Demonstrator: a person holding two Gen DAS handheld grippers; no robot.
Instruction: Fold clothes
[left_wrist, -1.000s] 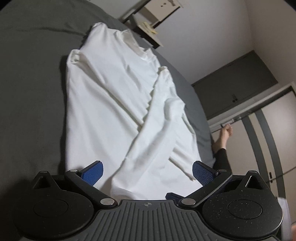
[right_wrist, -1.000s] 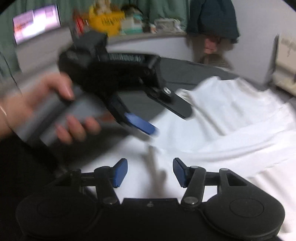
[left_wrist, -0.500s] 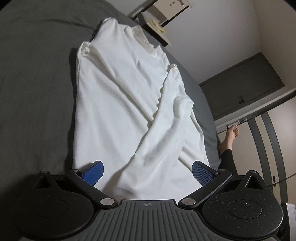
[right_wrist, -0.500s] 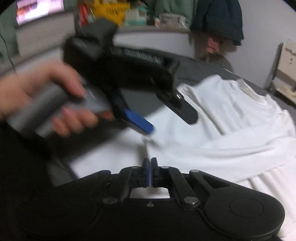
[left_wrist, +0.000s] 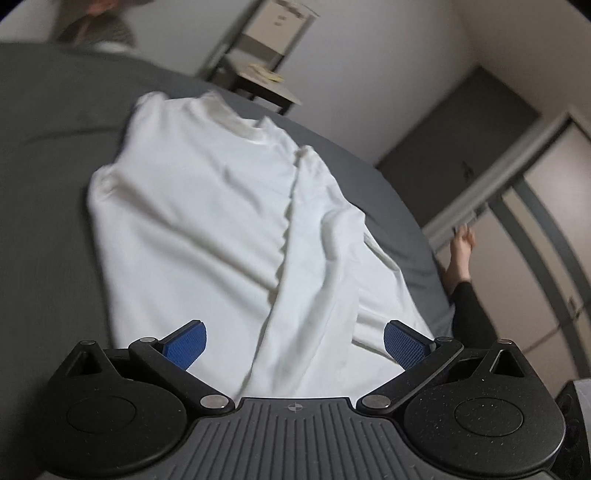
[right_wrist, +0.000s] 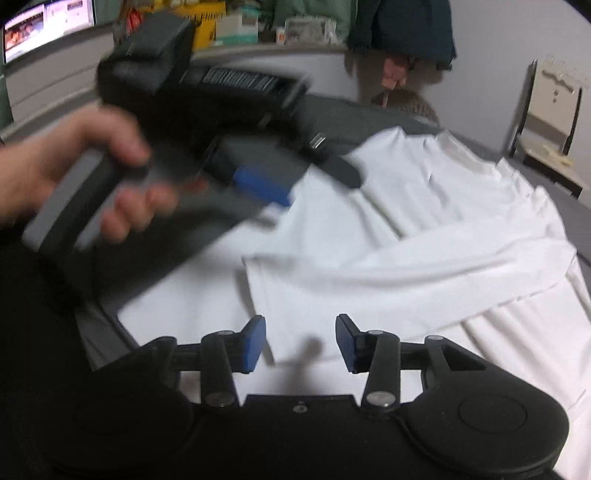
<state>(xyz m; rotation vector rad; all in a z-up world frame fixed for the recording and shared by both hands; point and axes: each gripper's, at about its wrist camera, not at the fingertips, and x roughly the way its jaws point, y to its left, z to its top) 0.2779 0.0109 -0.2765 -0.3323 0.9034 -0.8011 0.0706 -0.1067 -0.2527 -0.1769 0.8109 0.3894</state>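
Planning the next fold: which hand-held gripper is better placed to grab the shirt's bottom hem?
Probably right: the right hand-held gripper sits low with the white shirt hem between its opening jaws; the left hand-held gripper hovers above.

Shirt (left_wrist: 207, 229): white cloth, soft, matt, lightly creased. Bed (left_wrist: 44, 147) cover: grey cloth, matt, smooth. Left gripper (left_wrist: 295, 341): black plastic, speckled matt, ribbed grey top; fingers (left_wrist: 400, 345) padded blue, cross-hatched rubbery texture; metal pivot pins, dull shine.

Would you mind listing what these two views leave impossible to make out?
- White shirt: its hem, left wrist view, hidden behind the left gripper.
- Left gripper, right wrist view: motion blur smears it.
- Monitor, right wrist view: cut by the edge, text too small.
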